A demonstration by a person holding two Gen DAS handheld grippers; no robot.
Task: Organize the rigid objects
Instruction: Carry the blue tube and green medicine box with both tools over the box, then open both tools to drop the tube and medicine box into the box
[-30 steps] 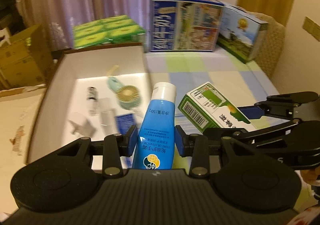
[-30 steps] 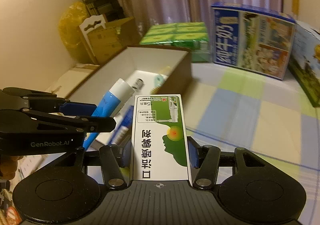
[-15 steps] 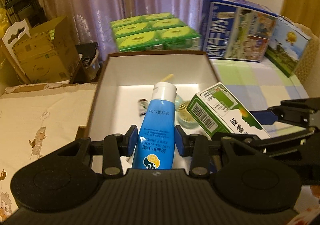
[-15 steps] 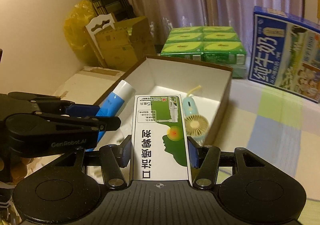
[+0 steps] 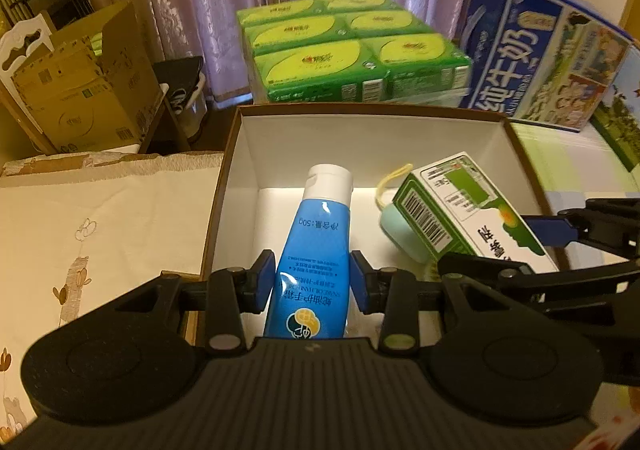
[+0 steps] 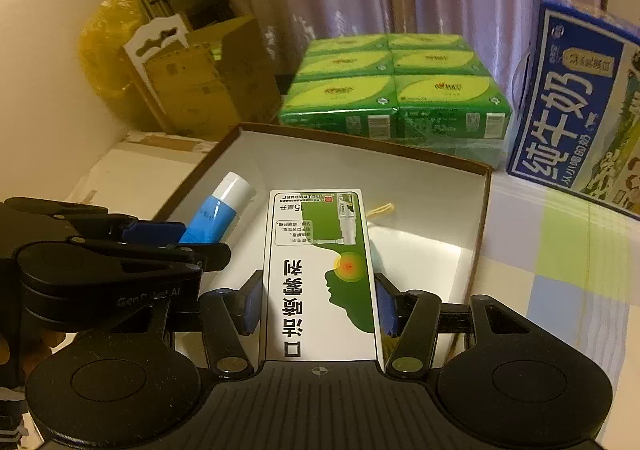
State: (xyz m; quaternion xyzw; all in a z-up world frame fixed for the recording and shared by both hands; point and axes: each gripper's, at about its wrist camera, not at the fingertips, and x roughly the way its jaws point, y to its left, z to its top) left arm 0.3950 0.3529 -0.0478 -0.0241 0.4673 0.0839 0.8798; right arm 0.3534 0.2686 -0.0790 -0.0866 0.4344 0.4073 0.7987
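Observation:
My left gripper is shut on a blue tube with a white cap, held above the inside of a brown cardboard box with white walls. My right gripper is shut on a green and white carton, also over the box. In the right wrist view the left gripper shows at the left with the blue tube sticking out. In the left wrist view the carton sits at the right, above a mint green hand fan with a yellow loop lying in the box.
Behind the box stands a stack of green tissue packs and a blue milk carton case. A brown cardboard box and a dark shelf sit at the far left. A cream cloth lies left of the box, a checked cloth right of it.
Both grippers have travelled leftward from over the checked cloth to above the open box, still holding the tube and the carton. The box now fills the middle of both views.

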